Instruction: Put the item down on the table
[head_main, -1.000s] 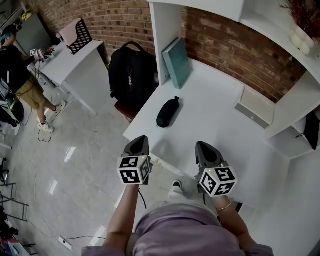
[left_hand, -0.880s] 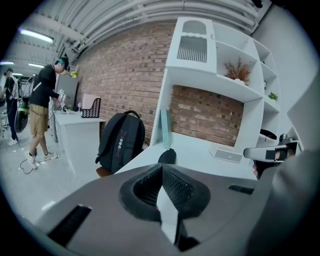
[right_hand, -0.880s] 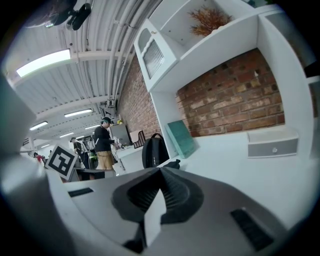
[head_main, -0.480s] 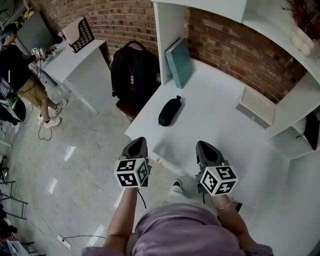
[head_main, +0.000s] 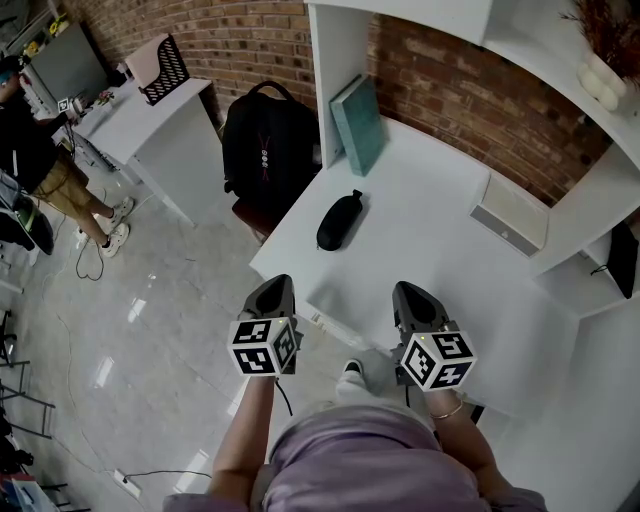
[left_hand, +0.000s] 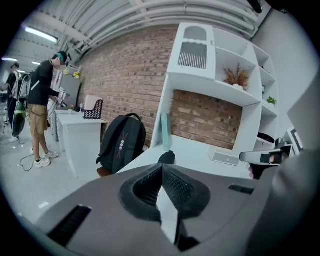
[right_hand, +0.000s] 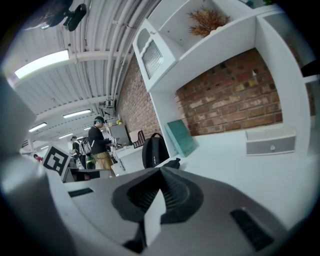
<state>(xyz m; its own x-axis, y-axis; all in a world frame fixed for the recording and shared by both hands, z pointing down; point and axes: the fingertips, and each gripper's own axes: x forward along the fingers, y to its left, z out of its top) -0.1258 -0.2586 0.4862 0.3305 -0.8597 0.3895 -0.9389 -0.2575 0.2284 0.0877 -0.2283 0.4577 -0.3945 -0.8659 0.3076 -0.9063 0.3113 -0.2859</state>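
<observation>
A black pouch (head_main: 338, 222) lies flat on the white table (head_main: 430, 250), near its left edge and in front of a teal book. It also shows ahead in the left gripper view, pouch (left_hand: 167, 157), and in the right gripper view, pouch (right_hand: 172, 163). My left gripper (head_main: 275, 283) hovers by the table's near corner, well short of the pouch. Its jaws meet at the tip, left gripper (left_hand: 162, 166), with nothing between them. My right gripper (head_main: 408, 290) is held beside it over the table's near edge. The right gripper (right_hand: 161, 170) is also shut and empty.
A teal book (head_main: 358, 125) leans against the white shelf unit (head_main: 335, 70). A white box (head_main: 510, 215) sits by the brick wall. A black backpack (head_main: 265, 150) rests on a chair left of the table. A person (head_main: 35, 165) stands at a far desk (head_main: 150, 120).
Both grippers have kept their places. The person at the far left has drifted toward the picture's edge.
</observation>
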